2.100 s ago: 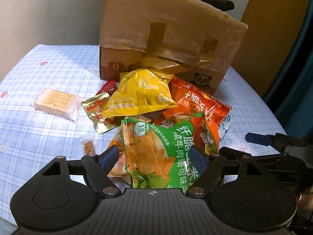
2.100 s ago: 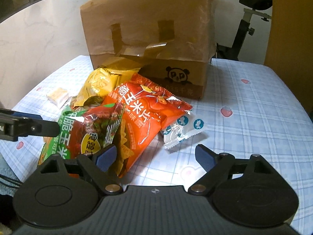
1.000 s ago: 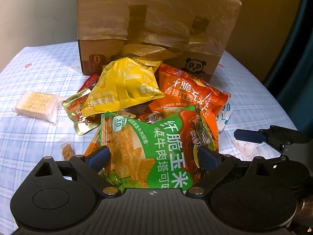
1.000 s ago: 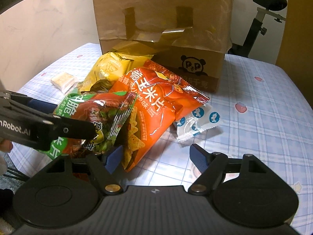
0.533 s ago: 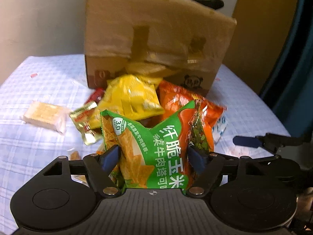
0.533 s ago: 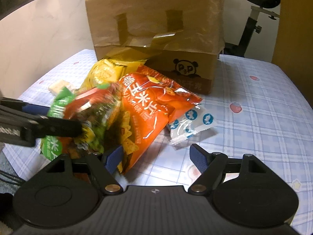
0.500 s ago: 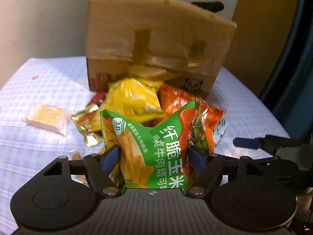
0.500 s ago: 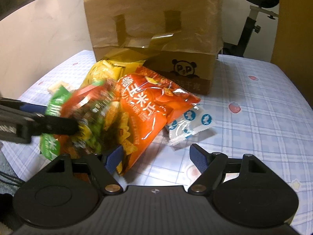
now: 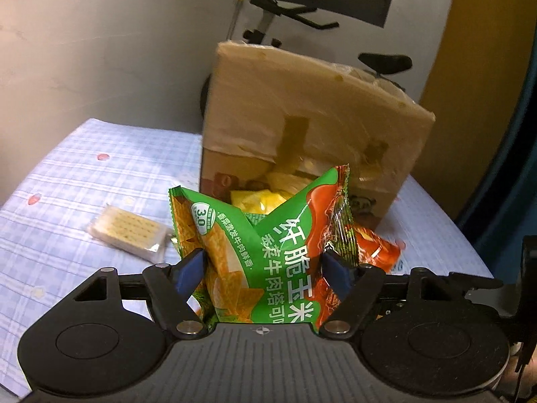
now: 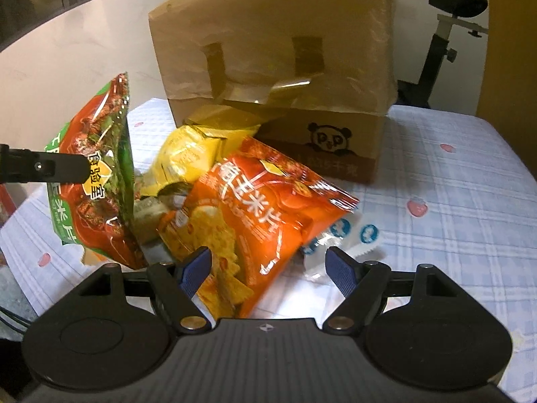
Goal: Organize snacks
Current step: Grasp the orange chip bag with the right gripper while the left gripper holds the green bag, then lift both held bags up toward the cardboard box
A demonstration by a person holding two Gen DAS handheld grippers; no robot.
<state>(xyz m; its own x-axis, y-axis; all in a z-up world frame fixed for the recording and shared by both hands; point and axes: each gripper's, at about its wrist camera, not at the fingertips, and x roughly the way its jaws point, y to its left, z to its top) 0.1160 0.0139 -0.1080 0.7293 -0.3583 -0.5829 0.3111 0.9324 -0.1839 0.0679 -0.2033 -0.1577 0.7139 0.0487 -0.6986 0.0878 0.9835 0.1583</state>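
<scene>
Green corn-chip bag [image 9: 268,262] fills the left wrist view, pinched at its two side edges by the left gripper [image 9: 265,268]; the jaws have just been closing and now press the bag so its front buckles into a fold. Bag stands upright, long axis running up from the jaws, lifted clear of the pile. Straight ahead and close behind it: cardboard box [image 9: 312,127] on the checked bed cover [image 9: 84,174], its front flap hanging over the mouth, a yellow bag [image 9: 258,199] at that opening. Cracker pack [image 9: 129,233] lies apart to the left. Right wrist view: right gripper [image 10: 270,270] hovers with jaws spread and nothing pressed between them, though the near corner of the orange chip bag [image 10: 265,208] lies between the fingers, long axis slanting away toward the box. Small white packet [image 10: 339,235] just beside it. The green bag hangs at upper left, held aloft. Judgement: left hand is nearer the box mouth; flap may obstruct entry.
</scene>
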